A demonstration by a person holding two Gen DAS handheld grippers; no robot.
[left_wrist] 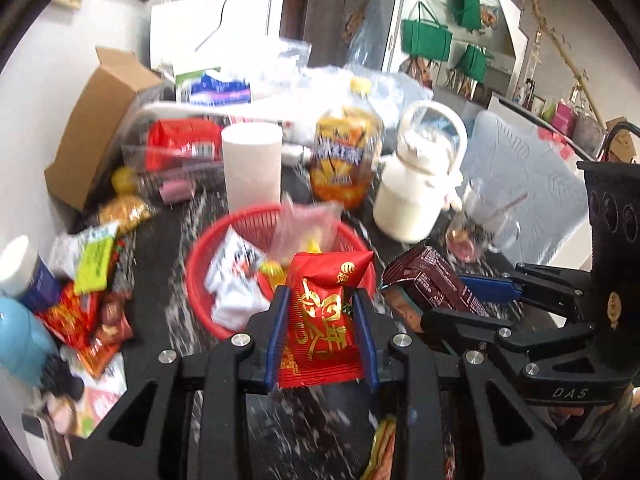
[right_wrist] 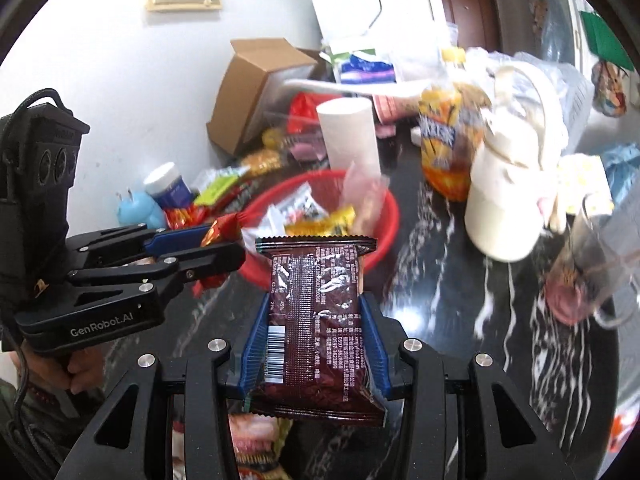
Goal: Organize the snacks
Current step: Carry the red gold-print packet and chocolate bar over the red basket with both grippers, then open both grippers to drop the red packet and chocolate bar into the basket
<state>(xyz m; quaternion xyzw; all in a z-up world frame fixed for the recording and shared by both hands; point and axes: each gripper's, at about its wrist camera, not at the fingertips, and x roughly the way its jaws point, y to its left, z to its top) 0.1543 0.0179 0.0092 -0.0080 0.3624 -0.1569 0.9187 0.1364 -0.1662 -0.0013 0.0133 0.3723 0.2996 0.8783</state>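
Two grippers, left (left_wrist: 322, 326) and right (right_wrist: 314, 344), each squeeze a light, crinkly, slippery pack between their fingers, red pack (left_wrist: 320, 320) and brown pack (right_wrist: 316, 320), held mid-body, near the basket (right_wrist: 388, 216).

My blue-padded black left gripper (left_wrist: 322, 312) held a red foil snack packet with gold lettering (left_wrist: 320, 320), my matching right gripper (right_wrist: 314, 332) a dark brown wrapper printed white (right_wrist: 316, 320), above the red mesh basket (left_wrist: 200, 264) on black white-veined marble (right_wrist: 460, 280).

Black tongs (left_wrist: 322, 312), blue pads (right_wrist: 256, 340), silver screws.
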